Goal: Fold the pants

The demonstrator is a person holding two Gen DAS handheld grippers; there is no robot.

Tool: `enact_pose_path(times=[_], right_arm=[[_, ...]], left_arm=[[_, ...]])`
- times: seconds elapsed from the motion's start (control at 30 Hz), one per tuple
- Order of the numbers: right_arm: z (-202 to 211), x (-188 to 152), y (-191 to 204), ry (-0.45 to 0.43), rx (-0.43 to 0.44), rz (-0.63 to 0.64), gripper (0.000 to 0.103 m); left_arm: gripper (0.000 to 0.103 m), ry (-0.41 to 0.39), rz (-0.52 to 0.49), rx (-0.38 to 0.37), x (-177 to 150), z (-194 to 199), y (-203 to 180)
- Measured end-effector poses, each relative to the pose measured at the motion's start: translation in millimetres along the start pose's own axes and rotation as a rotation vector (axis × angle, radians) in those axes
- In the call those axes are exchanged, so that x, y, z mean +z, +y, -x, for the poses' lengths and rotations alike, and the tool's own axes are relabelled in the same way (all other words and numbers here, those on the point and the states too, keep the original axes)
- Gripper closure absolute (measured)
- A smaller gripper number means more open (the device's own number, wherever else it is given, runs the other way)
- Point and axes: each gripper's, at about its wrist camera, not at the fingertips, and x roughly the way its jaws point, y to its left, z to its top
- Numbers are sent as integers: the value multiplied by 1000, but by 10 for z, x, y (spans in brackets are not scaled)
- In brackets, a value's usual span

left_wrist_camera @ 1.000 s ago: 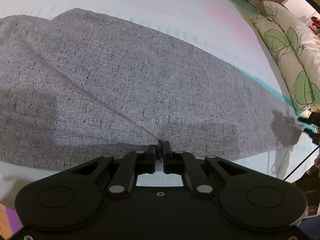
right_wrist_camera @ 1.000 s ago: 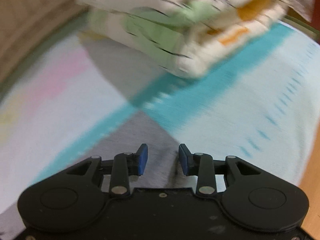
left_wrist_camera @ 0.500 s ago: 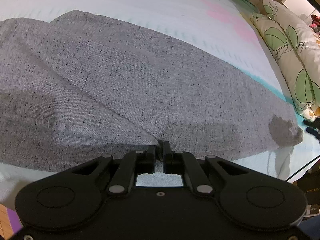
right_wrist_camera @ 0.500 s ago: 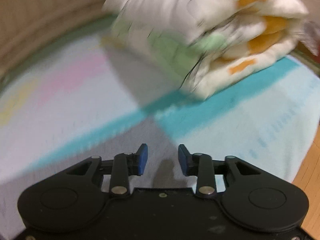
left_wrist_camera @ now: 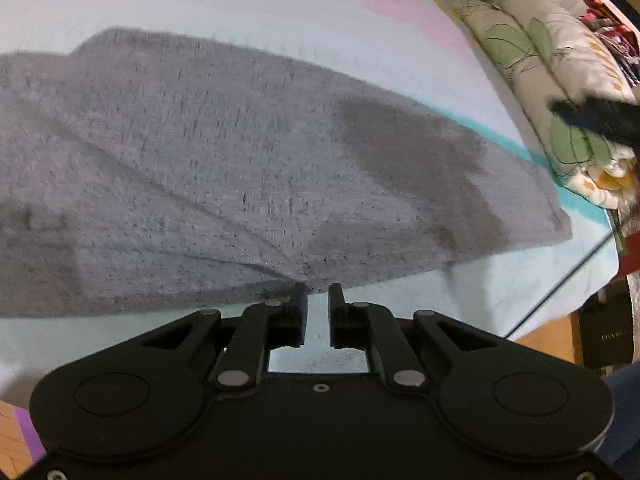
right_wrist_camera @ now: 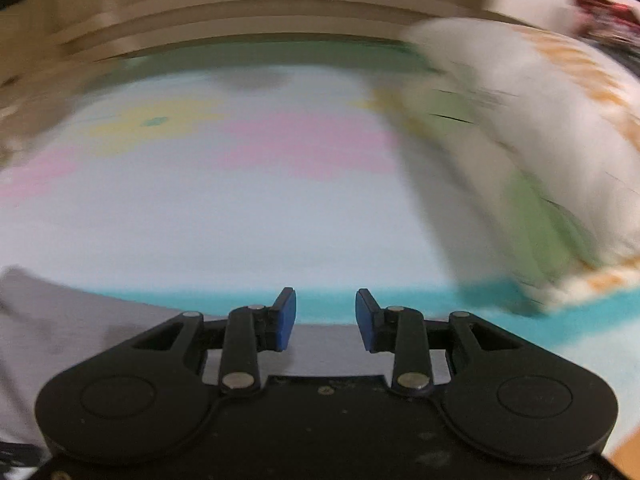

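Currently, on my left wrist feed, the left gripper (left_wrist_camera: 318, 294) sits at 6 o'clock with its jaws slightly apart and nothing between them; bedsheet (left_wrist_camera: 280, 16) shows through the gap. The fingertips (left_wrist_camera: 299, 292) reach the near hem of the grey pants (left_wrist_camera: 224, 176), which lie flat across the middle of the frame from 9 o'clock to 3 o'clock; whether the tips touch the fabric I cannot tell. A diagonal crease runs from 9 o'clock down to the hem just ahead of the fingers. A darker patch, apparently shadow, covers the pants toward 2 o'clock. The floral quilt (left_wrist_camera: 552, 80) lies folded along the bed edge from 1 to 3 o'clock, near the pants' right end, and a blurred black object crosses it at 2 o'clock; I cannot identify it. On my right wrist feed, heavily motion-blurred, the right gripper (right_wrist_camera: 326, 312) is at 6 o'clock with its blue pads (right_wrist_camera: 285, 320) well apart and holding nothing. Grey pants fabric (right_wrist_camera: 80, 320) occupies 8 o'clock and extends beneath the gripper body. A teal stripe (right_wrist_camera: 420, 308) of the sheet crosses just beyond the fingertips. The quilt (right_wrist_camera: 520, 152) fills 2 to 3 o'clock, and a pale headboard (right_wrist_camera: 248, 4) spans 12 o'clock.
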Motion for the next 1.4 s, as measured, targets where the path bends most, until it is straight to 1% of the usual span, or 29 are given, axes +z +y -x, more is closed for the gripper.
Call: enact_pose_path(times=[0.03, 0.1, 0.17, 0.27, 0.33, 0.37, 0.43, 0.5, 0.57, 0.6, 0.67, 0.73, 0.8, 0.9, 1.0, 1.17, 1.27, 1.4], right_arm=[[-10, 79, 163, 12, 56, 23, 69], [-22, 190, 439, 31, 140, 65, 68], [-28, 297, 747, 59, 207, 117, 67], [-36, 395, 1198, 113, 293, 186, 67], [-19, 400, 1513, 149, 342, 235, 67], [-38, 398, 1651, 165, 365, 260, 67], [-35, 336, 1923, 188, 405, 304, 67], [-21, 221, 2218, 208, 444, 353, 67], [-19, 69, 2494, 229, 482, 405, 67], [-36, -7, 2574, 239, 498, 426, 67], [1, -198, 2862, 267, 524, 472, 67], [10, -369, 3012, 281, 534, 514, 67], [88, -528, 3205, 287, 543, 569, 67], [-9, -621, 3250, 269, 553, 648, 67], [5, -670, 3302, 249, 560, 686, 67], [-36, -672, 3308, 234, 576, 698, 67], [-78, -668, 3356, 233, 586, 703, 67], [-113, -663, 3404, 231, 600, 701, 67]], left_arm=[[90, -14, -7, 7, 18, 55, 0], [86, -44, -17, 43, 65, 179, 59], [86, -58, -24, 88, 123, 293, 165], [86, -70, -55, 213, 245, 479, 410], [86, -78, -65, 302, 351, 632, 625], [85, -78, -65, 331, 400, 707, 731], [84, -83, -48, 385, 519, 894, 993], [82, -105, -10, 428, 618, 1080, 1275], [82, -124, 35, 458, 699, 1245, 1546], [82, -127, 62, 470, 738, 1331, 1714], [81, -123, 103, 492, 812, 1444, 1968], [79, -120, 112, 520, 890, 1531, 2194], [77, -125, 104, 550, 869, 1616, 2384], [78, -143, 120, 599, 822, 1625, 2608], [77, -130, 142, 572, 838, 1527, 2730], [77, -58, 150, 524, 819, 1360, 2908], [77, -54, 165, 491, 803, 1346, 2992], [77, -85, 203, 466, 817, 1364, 3114]])
